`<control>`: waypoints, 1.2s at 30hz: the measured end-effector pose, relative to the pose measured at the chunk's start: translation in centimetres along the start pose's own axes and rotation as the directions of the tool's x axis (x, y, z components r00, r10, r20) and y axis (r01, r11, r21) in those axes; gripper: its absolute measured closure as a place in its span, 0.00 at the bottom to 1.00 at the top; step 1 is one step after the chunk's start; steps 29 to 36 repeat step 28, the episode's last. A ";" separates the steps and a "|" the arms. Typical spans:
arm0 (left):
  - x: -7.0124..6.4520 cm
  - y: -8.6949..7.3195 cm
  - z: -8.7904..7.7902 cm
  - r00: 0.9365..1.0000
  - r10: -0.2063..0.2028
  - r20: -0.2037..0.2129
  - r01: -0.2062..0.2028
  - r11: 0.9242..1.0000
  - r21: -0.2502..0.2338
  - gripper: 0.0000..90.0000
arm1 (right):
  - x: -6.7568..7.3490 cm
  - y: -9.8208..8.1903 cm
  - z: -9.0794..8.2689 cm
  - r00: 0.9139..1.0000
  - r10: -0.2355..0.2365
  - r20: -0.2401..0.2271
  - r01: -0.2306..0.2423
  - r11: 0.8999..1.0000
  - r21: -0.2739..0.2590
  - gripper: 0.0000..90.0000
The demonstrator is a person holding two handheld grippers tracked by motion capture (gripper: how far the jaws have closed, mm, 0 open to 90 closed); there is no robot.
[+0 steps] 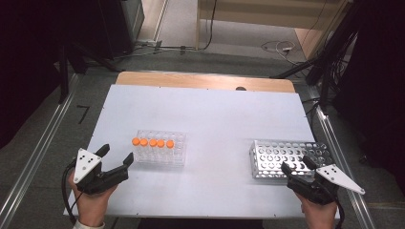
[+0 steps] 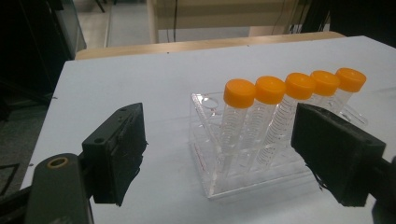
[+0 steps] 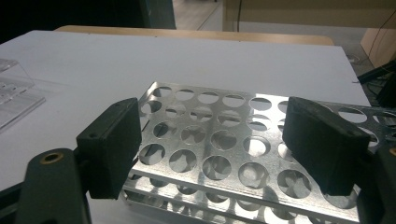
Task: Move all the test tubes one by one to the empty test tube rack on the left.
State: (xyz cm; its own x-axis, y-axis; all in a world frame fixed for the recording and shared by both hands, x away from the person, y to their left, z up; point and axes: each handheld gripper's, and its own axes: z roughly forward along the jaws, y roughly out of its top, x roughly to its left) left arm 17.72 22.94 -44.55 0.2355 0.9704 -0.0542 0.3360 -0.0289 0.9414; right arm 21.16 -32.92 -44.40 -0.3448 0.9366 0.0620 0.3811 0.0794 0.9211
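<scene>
On the white tabletop (image 1: 210, 119), the clear plastic tube rack (image 1: 161, 149) stands left of centre, carrying 5 clear tubes with orange screw caps (image 1: 153, 142) in 1 row along its far side. In the left gripper view the lower ends of the tubes blur into the rack's transparent walls, and the right-hand black jaw covers part of the 2 tubes farthest right. Faint graduation marks run down the tube walls, too small to read. A thin red line shows on the rack's near edge; whether it is writing cannot be told.

The left gripper (image 1: 117, 160) sits just left of the clear rack, jaws spread wide with nothing between the pads.

The perforated silver metal rack (image 1: 286, 158) lies right of centre, its round holes bare. The right gripper (image 1: 298, 166) hovers at its near right corner, jaws apart and gripping nothing; they hide part of the rack's front rows. In the right gripper view the metal rack is cut off at the bottom and right.

No brand or label is readable anywhere.
</scene>
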 end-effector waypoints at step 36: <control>2.2 -2.4 0.3 0.997 -0.021 -0.073 0.026 0.997 0.076 0.17 | -3.0 -1.1 -2.3 0.995 0.047 0.083 -0.046 0.999 -0.014 0.18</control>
